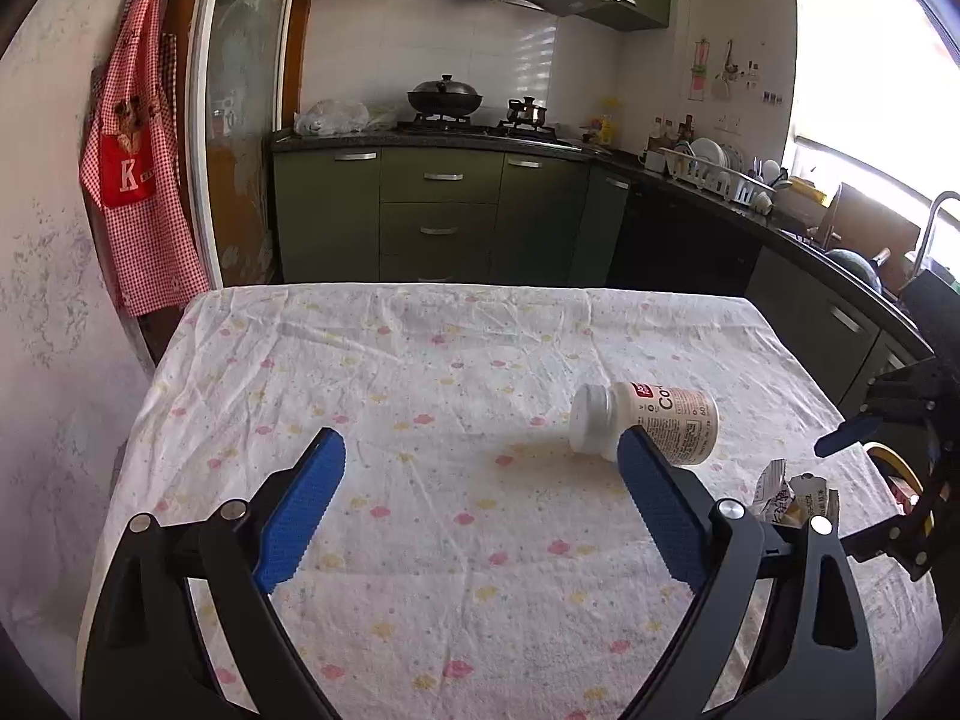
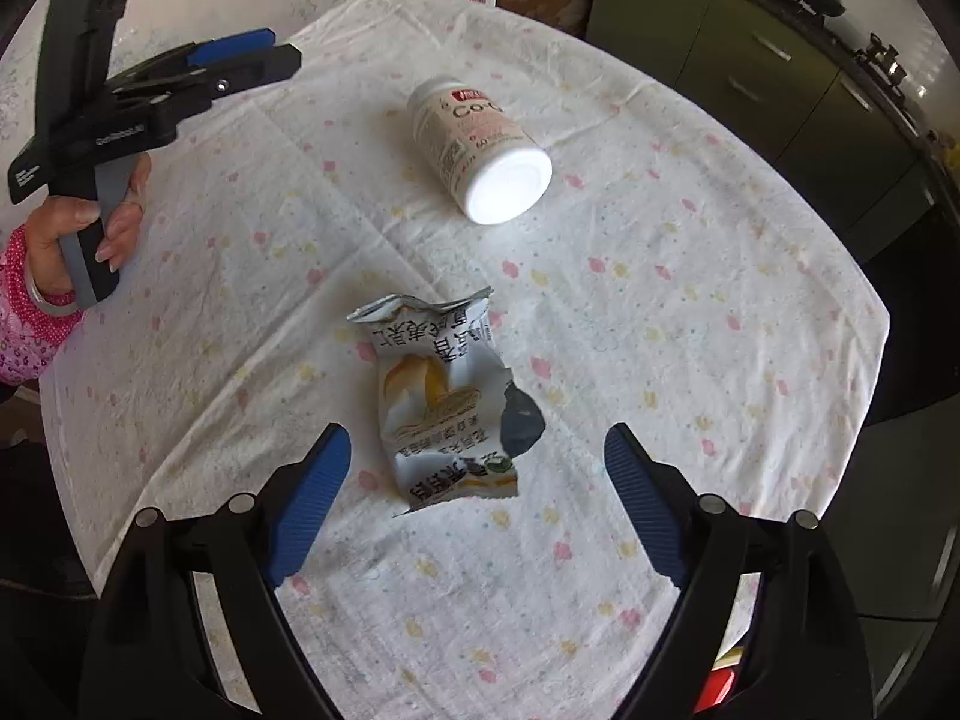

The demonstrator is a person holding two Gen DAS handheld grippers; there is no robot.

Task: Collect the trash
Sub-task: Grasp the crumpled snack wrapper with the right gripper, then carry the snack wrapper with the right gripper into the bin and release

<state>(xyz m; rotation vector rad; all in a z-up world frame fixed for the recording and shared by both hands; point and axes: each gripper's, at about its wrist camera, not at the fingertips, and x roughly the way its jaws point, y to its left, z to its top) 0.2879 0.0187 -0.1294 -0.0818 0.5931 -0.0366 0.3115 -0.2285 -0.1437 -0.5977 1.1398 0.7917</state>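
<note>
- The right gripper (image 2: 477,459) points steeply down over the near part of the bench (image 2: 720,276); its blue fingers (image 2: 312,501) stand wide and empty, one on each side of the near end of the torn snack wrapper (image 2: 447,402) without touching it. That straddling pose looks like a line-up for a pinch on the foil.
- The wrapper lies flat and crumpled on the flowered cloth, its torn mouth toward the far edge. Being thin and limp, it probably needs the fingers pressed right down to the cloth.
- The left gripper (image 1: 480,468) hovers over bare cloth, tilted gently down; its fingers (image 1: 303,510) are also spread wide, holding nothing. The right one only overlaps the bottle in the view; contact cannot be told.
- The white pill bottle (image 1: 651,423) lies on its side toward the middle of the bench, beyond the wrapper and well apart from it. Being round, it may roll if nudged.
- Both pieces of trash lie uncollected on the bench; no bin shows clearly.
- Beyond the far edge stand the green kitchen cabinets (image 1: 441,210).
</note>
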